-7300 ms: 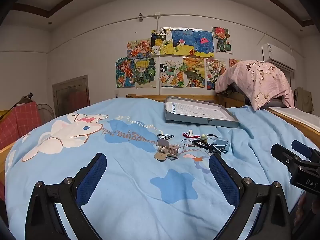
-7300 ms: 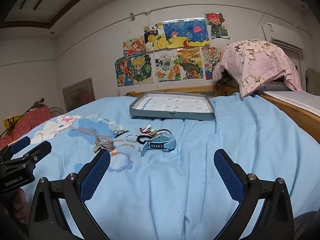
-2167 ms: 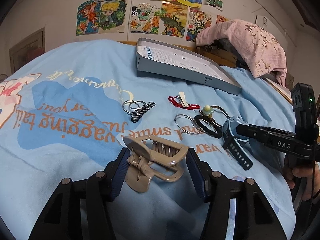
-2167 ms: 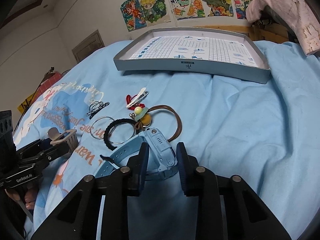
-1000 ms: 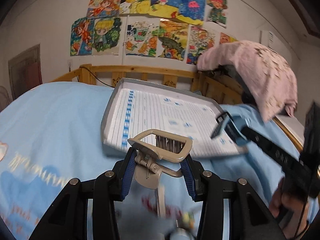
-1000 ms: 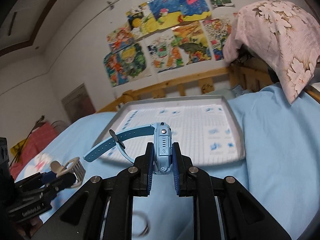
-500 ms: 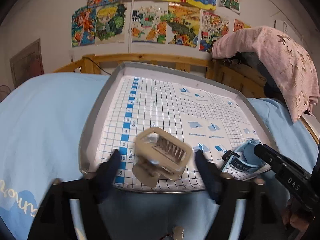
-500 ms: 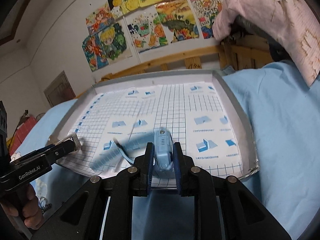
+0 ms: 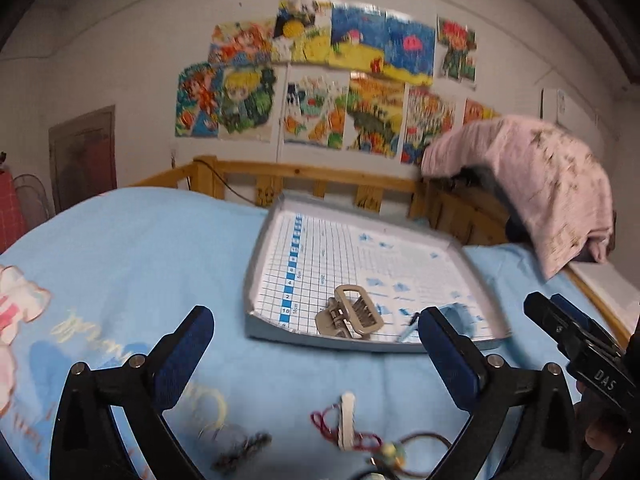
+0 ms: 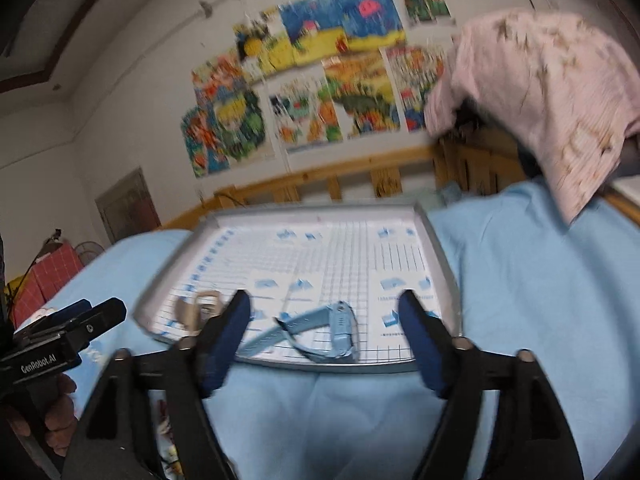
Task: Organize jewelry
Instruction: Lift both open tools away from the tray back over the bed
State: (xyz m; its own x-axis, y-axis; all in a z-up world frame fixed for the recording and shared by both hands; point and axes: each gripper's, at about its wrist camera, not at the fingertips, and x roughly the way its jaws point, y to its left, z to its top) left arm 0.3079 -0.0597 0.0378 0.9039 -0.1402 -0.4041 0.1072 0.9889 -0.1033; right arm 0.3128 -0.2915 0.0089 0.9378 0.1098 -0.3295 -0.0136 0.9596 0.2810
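Observation:
A grey tray (image 9: 276, 332) with a gridded paper lining lies on the blue bedspread. A beige hair claw clip (image 9: 350, 317) lies in its near left part; it also shows in the right wrist view (image 10: 196, 312). A blue watch (image 10: 320, 330) lies in the tray (image 10: 444, 264) near its front edge. My left gripper (image 9: 314, 344) is open and empty, just short of the tray. My right gripper (image 10: 324, 332) is open and empty, with the watch between its fingers in view. A red cord with a white clip (image 9: 346, 420), rings (image 9: 212, 412) and a brown hair tie (image 9: 420, 446) lie on the bedspread below the left gripper.
A wooden bed rail (image 9: 320, 178) runs behind the tray. A pink flowered cloth (image 9: 532, 180) hangs at the right. Colourful pictures (image 9: 320, 80) cover the wall. The right gripper shows in the left wrist view (image 9: 580, 340).
Both grippers opened and let go: the claw clip and the blue watch now lie in the tray. Both grippers have drawn back from the tray.

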